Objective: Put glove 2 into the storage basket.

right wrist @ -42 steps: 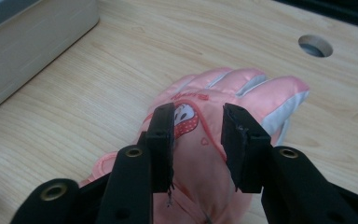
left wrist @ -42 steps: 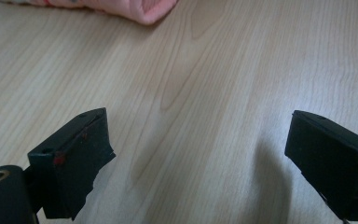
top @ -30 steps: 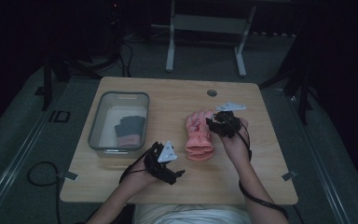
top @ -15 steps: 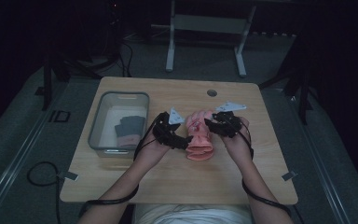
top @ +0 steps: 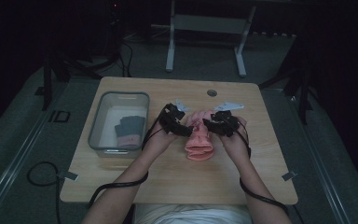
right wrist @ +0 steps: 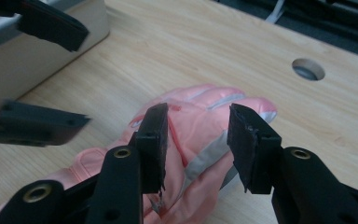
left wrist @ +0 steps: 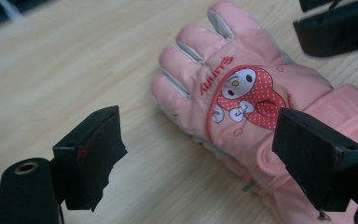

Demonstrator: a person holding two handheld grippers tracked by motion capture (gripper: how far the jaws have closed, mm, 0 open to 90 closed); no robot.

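Note:
A pink glove [top: 199,137] with a cartoon face on its back [left wrist: 242,93] lies flat in the middle of the wooden table [top: 121,177]. My left gripper [top: 185,129] is at the glove's left edge. Its jaws [left wrist: 198,135] stand wide apart and have just been closing, with the glove lying under them and nothing pinched. My right gripper [top: 210,125] hovers at the glove's right side. Its jaws [right wrist: 198,123] stand partly apart above the glove's fingers [right wrist: 200,109] and press on nothing. The right gripper view has the left gripper [right wrist: 42,77] at its left.
A clear plastic bin [top: 119,95] stands on the table's left half with a dark grey glove [top: 130,128] in it. A round cable hole [top: 211,93] is at the table's far edge. Black cables trail off the near edge.
My left gripper has travelled from the near left of the table up and right to the glove's left edge. The right gripper and the glove have stayed where they were.

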